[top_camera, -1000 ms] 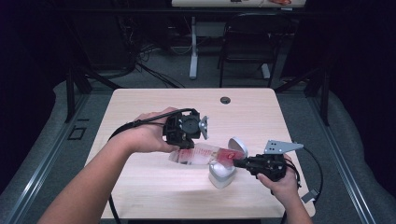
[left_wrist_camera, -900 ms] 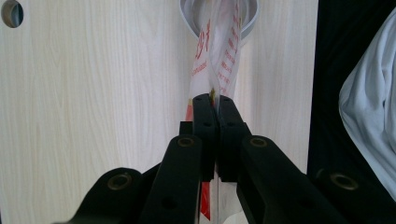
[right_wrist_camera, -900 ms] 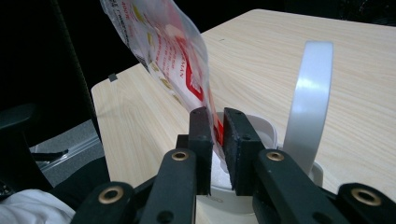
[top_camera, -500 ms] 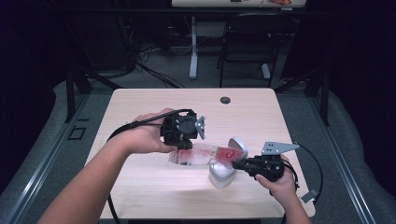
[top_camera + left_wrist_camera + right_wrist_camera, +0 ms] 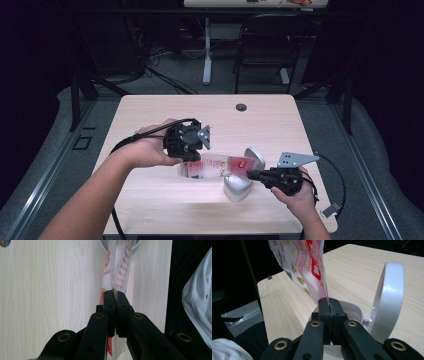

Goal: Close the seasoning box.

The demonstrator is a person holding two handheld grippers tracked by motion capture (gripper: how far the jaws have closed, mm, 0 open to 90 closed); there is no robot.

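Since the earlier frame, the right hand-held gripper [image 5: 251,174] has been closed further; its jaws are now seen pressed together on the near edge of the clear plastic bag [image 5: 215,166] w/ red print, in the right gripper view [image 5: 329,301]. Bag end lifted slightly vs. before; hands otherwise barely shifted.

Left hand-held gripper [image 5: 189,156] is clamped on the opposite end of the bag, jaws tight w/ film pinched between them in the left gripper view [image 5: 114,293]. Bag [image 5: 117,267] is stretched between the two grippers, just above the counter [image 5: 150,200], its far end over the white bin [image 5: 237,186].

Counter: pale wood grain, light, w/ a dark cable grommet [image 5: 241,107] well beyond both grippers. Small white bin w/ hinged lid [image 5: 388,297] stood open, directly under and just beyond the right gripper's tips. Room is dark; grey floor, a chair & desk legs seen behind the counter.

Left forearm is reached diagonally from below, hand wrapped over the gripper body, tips pointed down. Right hand is held low near the counter edge, gripper approx. level, pointed toward the left one; grey plate on top, cable trailed behind.
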